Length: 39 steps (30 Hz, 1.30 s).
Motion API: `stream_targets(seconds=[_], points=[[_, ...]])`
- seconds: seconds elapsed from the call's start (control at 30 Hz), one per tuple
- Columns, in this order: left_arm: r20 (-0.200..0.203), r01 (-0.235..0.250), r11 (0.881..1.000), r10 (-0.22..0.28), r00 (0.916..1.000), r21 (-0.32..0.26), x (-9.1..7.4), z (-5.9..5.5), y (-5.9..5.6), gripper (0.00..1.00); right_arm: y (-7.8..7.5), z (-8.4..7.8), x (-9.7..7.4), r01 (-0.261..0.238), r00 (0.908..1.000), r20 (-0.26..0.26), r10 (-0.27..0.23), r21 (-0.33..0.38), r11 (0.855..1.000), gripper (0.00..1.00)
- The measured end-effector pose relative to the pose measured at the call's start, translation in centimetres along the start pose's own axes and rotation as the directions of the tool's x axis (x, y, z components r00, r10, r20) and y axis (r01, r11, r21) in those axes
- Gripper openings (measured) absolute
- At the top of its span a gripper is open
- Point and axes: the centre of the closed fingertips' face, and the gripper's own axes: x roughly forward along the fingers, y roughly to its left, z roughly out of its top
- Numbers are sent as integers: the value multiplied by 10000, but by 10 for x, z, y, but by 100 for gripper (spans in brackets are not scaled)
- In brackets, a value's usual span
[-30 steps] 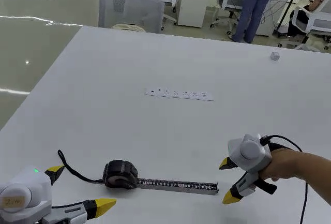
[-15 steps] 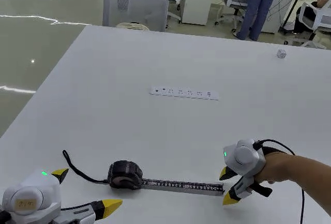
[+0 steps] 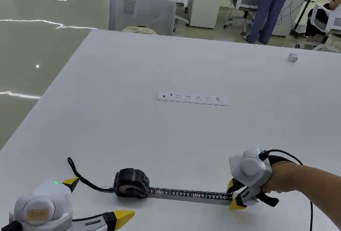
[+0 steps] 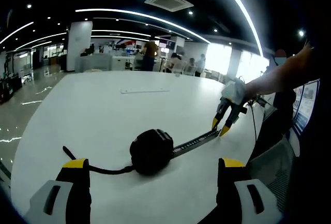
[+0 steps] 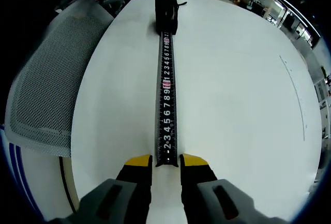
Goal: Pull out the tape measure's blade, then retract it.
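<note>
right gripper: jaws narrowed to about blade width, yellow tips flanking the free end of the blade at bottom centre of the right gripper view. Thin slivers of table seem to show either side of the blade, so can't tell if it's really clamped or just straddling. In the head view the right gripper is at lower right, on the blade end

blade lies flat on the white table, part-way out (numbers readable, red mark mid-run), and runs straight back to the black tape measure, lower centre-left of the head view. Its black strap trails off to the left

left gripper: wide open and holding nothing. The tape measure sits between and just ahead of its tips with no contact I can see. It shows at bottom left of the head view

step, my read: at the blade tip, either extending further or starting the feed back in. Next move needs a firm pinch on the tip. The case is unrestrained, so it'll likely slide unless the left gripper closes on it. Keep the blade in line with the case, and if retracting, let it in slowly, not a snap
</note>
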Motion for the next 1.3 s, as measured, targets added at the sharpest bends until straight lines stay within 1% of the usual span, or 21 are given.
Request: stream_targets(seconds=[0.07,0.27,0.33,0.47,0.67,0.77,0.83,0.87,0.93,0.97,1.0,1.03,1.07,1.13,1.2,1.3], points=[[25,-55,9999,55,10000,-103,-1,1,1,100,0,-1,-1,33,9999,-115,-34,-89,10000,16],[99,-173,9992,177,9998,-373,1,3,6,100,0,-2,0,117,9997,-234,-121,-166,9998,16],[132,-214,9990,220,9997,-398,2,4,6,100,0,-2,0,135,9993,-334,-137,-62,9999,16],[235,-241,9984,253,9994,-517,7,9,6,100,-3,-2,1,69,9985,-537,-43,485,9988,15],[272,-480,9975,494,9984,-521,15,13,6,100,-2,-2,0,-17,9985,-543,49,603,9982,15],[243,-549,9964,566,9981,-648,20,10,4,100,-2,-3,1,105,9984,-565,-70,611,9981,15],[121,-778,9947,788,9968,-676,24,6,5,100,-3,-3,2,114,9979,-641,-69,698,9975,15],[133,-851,9939,862,9962,-704,26,5,5,100,-3,-3,2,116,9978,-659,-70,692,9975,15],[128,-1175,9890,1191,9928,-903,29,3,8,100,-3,-3,1,111,9976,-690,-63,683,9976,15],[190,-1509,9839,1533,9880,-953,29,3,13,100,-3,-3,1,101,9975,-711,-50,718,9974,15],[309,-1873,9770,1913,9810,-1020,28,4,17,100,-3,-3,2,93,9973,-727,-40,714,9974,15],[223,-1913,9746,1951,9805,-1165,29,2,15,100,-3,-3,2,93,9970,-771,-33,783,9969,15],[123,-1819,9766,1845,9827,-1148,31,-1,12,100,-3,-3,1,121,9968,-792,-51,885,9960,15],[102,-1892,9768,1912,9815,-1001,34,-3,8,100,-4,-3,2,159,9964,-844,-73,1022,9946,15],[131,-1881,9784,1899,9817,-856,37,-2,2,100,-4,-3,2,151,9960,-895,-57,1046,9944,15],[93,-1956,9760,1974,9803,-957,42,-2,-2,100,-4,-3,2,151,9943,-1067,-38,1056,9943,15]])
